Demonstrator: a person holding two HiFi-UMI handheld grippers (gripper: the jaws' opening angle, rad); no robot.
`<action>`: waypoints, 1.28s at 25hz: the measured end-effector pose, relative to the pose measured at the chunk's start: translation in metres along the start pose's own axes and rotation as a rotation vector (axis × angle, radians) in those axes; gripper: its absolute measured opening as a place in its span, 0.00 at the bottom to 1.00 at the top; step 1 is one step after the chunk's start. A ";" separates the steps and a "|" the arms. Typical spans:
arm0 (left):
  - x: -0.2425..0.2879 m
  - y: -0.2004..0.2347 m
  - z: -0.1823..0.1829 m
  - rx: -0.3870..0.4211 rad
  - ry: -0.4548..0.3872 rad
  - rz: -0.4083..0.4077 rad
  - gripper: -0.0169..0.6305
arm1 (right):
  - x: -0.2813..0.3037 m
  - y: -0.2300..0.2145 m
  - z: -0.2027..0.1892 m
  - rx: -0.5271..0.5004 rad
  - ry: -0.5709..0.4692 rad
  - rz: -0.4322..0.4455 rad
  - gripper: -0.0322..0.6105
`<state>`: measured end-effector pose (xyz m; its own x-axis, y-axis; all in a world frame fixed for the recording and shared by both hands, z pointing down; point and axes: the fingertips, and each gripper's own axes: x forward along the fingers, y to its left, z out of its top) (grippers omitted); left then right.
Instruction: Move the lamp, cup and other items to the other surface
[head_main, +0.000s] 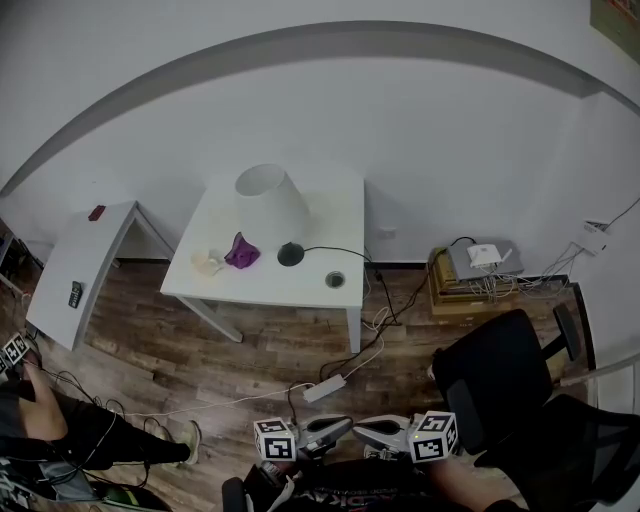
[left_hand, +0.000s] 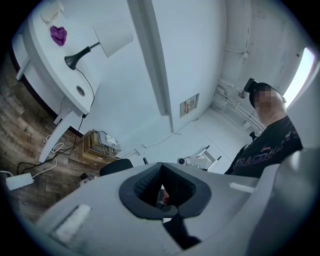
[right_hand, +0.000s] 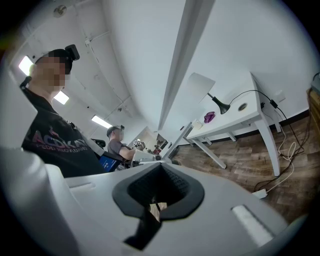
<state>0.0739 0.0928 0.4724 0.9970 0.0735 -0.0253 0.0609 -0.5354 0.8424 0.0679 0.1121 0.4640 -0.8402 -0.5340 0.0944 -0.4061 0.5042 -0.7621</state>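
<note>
Head view
- White rectangular table (head_main: 335, 222): stands by the wall on the wood-look floor.
- White-shaded desk lamp with a black round base (head_main: 274, 210): shade tilted over the back left part of the tabletop, base nearer the front edge, about mid-width.
- Crumpled purple cloth-like piece (head_main: 241, 252): just left of the lamp base.
- Small pale cup (head_main: 206, 263): near the front left corner, just beside the purple piece.
- Second pale grey desk (head_main: 85, 265): left of the table, well apart from it.
- Left gripper (head_main: 340, 427): low at the bottom edge, far from the table.
- Right gripper (head_main: 362, 430): just beside the left one, tips facing it.
- Black office chair (head_main: 500, 375): at the right.

Left gripper view
- Left gripper (left_hand: 162, 199): black pads pressed together, nothing between them.
- Lamp (left_hand: 107, 40): on the table (left_hand: 50, 75), far off at upper left.
- Purple piece (left_hand: 58, 34): beyond the lamp base.

Right gripper view
- Right gripper (right_hand: 156, 202): pads fully together, empty.
- Lamp (right_hand: 202, 89), purple piece (right_hand: 209, 117), cup (right_hand: 198, 124): all on the table (right_hand: 247, 116), well away.
- White power strip (right_hand: 260, 192): on the floor.
</note>
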 end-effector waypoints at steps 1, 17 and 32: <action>0.000 0.000 0.000 -0.004 0.000 -0.001 0.02 | -0.001 0.000 0.002 0.003 -0.010 0.003 0.06; -0.024 -0.009 0.003 -0.014 -0.097 0.022 0.02 | 0.005 0.008 0.008 0.023 -0.042 0.051 0.06; -0.062 -0.021 -0.002 0.002 -0.184 0.059 0.02 | 0.034 0.027 -0.007 0.030 0.029 0.127 0.07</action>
<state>0.0108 0.1017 0.4575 0.9908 -0.1133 -0.0743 0.0020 -0.5361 0.8442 0.0252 0.1125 0.4509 -0.8944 -0.4470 0.0137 -0.2851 0.5462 -0.7876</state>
